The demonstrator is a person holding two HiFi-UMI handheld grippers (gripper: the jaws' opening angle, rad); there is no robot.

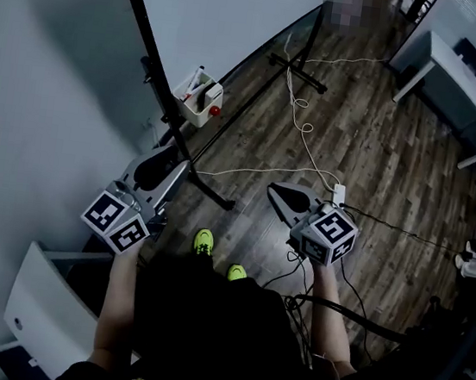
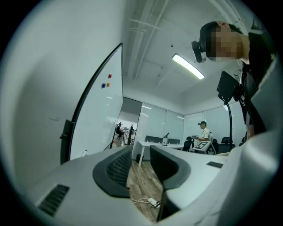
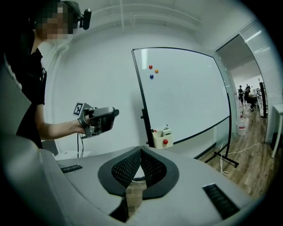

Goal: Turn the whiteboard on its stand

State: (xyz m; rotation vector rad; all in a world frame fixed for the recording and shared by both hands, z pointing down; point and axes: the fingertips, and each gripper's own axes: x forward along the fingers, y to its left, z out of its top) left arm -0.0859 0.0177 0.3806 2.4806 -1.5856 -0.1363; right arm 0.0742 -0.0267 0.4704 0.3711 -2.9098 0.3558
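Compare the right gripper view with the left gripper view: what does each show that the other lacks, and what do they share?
Only the right gripper view: the left gripper seen from outside, raised near the edge of the whiteboard, and the right gripper with its jaws together, nothing between them. Only the left gripper view: a distant person in a cap by the desks, and the left gripper's own jaws apart, with nothing between them. Both: the whiteboard and its coloured magnets.
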